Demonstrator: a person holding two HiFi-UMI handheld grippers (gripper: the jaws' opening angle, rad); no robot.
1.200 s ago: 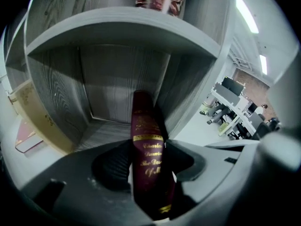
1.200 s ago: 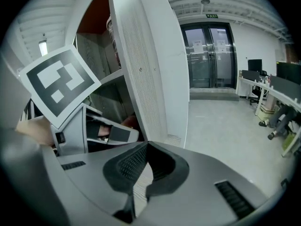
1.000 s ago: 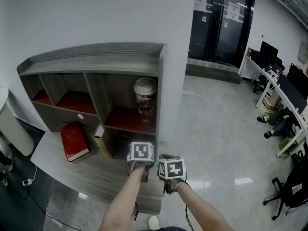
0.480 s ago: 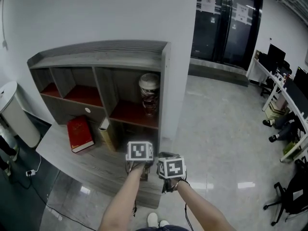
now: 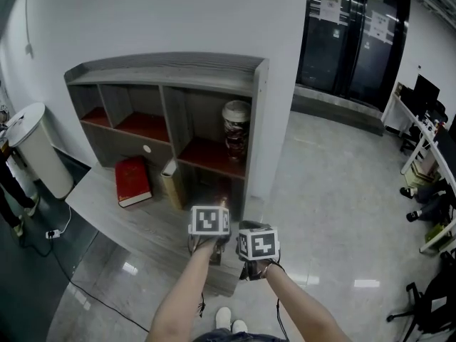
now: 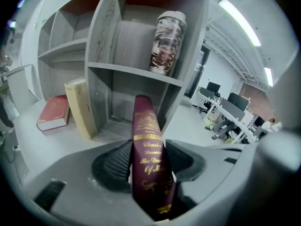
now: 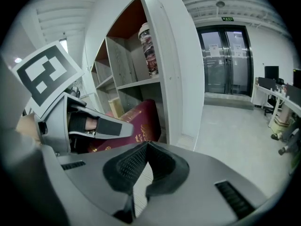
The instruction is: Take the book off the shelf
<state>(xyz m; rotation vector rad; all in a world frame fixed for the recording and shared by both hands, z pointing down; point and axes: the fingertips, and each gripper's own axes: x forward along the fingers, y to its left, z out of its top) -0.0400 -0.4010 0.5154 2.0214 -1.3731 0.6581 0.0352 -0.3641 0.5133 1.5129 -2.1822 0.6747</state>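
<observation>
The maroon book [image 6: 149, 164] is carrying gold lettering down its spine, reading "Charles", then partly "Darwi", "The De" and "Of M", with the line ends curving out of sight. A green sign [image 7: 226, 19] is glowing above the dark double doors [image 7: 225, 65], too small to read. Paper notices [image 5: 331, 7] on the glass are showing only illegible print.
</observation>
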